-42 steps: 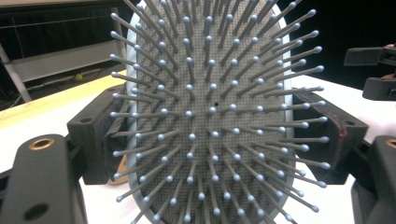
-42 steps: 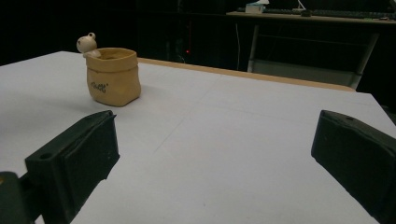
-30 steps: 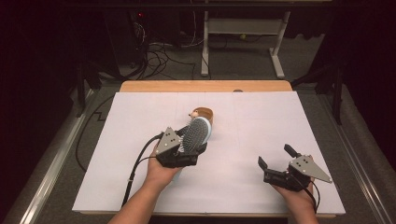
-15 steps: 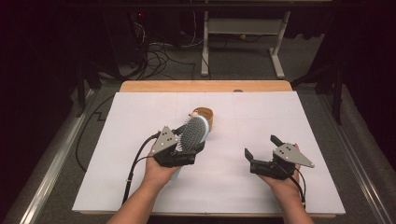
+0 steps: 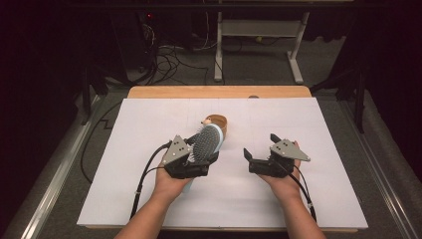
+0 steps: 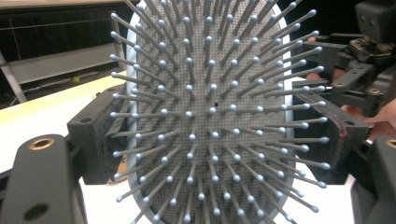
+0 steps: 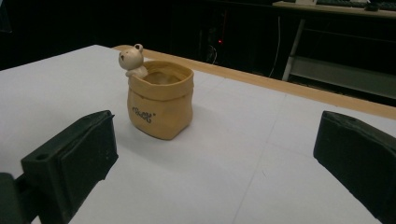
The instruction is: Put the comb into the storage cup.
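My left gripper (image 5: 203, 158) is shut on a light blue paddle hairbrush (image 5: 208, 142), whose grey bristle pad (image 6: 210, 116) faces the left gripper view between the two black jaws. Just behind the brush head stands a tan bag-shaped pot (image 5: 219, 122) with a small bear on its rim. In the right gripper view the pot (image 7: 160, 100) stands upright ahead and left of centre. My right gripper (image 5: 261, 146) hovers open to the right of the brush, its jaws (image 7: 212, 158) wide apart with nothing between them. The right gripper (image 6: 359, 70) also shows beyond the brush.
A white sheet (image 5: 149, 129) covers the table, with a wooden strip (image 5: 219, 92) along its far edge. Cables (image 5: 169, 57) and a desk frame (image 5: 259, 35) lie on the dark floor beyond. Black cables trail from both grippers toward the near edge.
My right gripper has moved left and forward from the near right corner toward the middle. The left gripper with the brush has stayed nearly still.
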The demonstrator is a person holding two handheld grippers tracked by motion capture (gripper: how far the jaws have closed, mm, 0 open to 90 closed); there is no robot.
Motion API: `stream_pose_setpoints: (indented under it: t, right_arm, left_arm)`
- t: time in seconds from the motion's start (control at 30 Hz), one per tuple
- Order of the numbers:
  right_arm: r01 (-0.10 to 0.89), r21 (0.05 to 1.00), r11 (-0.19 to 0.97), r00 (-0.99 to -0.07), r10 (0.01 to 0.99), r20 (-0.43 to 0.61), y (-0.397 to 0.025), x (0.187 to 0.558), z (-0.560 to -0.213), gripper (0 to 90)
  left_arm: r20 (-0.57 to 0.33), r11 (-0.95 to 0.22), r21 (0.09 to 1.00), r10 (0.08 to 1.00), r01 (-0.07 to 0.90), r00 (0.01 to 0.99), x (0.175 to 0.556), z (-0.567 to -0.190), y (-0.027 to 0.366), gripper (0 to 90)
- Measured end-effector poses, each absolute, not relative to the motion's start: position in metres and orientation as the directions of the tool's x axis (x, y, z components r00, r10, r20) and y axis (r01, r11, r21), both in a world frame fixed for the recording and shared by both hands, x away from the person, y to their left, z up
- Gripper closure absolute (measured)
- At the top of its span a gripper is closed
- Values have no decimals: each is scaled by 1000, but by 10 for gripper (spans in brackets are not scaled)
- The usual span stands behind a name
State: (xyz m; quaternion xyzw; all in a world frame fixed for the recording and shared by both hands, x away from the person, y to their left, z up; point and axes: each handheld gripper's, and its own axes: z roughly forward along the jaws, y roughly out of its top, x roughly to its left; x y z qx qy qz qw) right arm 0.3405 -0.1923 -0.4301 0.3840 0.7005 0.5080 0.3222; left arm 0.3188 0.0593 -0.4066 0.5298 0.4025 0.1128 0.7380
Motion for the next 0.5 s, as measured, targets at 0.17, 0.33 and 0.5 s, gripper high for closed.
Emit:
stream_pose_setpoints:
  t: [0.17, 0.33, 0.5]
  right_arm:
    - [209, 958, 197, -519, 853, -62, -180, 347, -428, 2]
    - [209, 956, 204, -533, 844, -64, -173, 348, -429, 3]
    - [207, 958, 200, -548, 835, -56, -169, 344, -429, 3]
  left_arm:
    - [-474, 415, 872, 592, 258, 651, 319, -407, 57, 208]
    - [-471, 411, 874, 594, 258, 652, 318, -407, 57, 208]
    - [-470, 412, 874, 588, 256, 658, 317, -406, 56, 208]
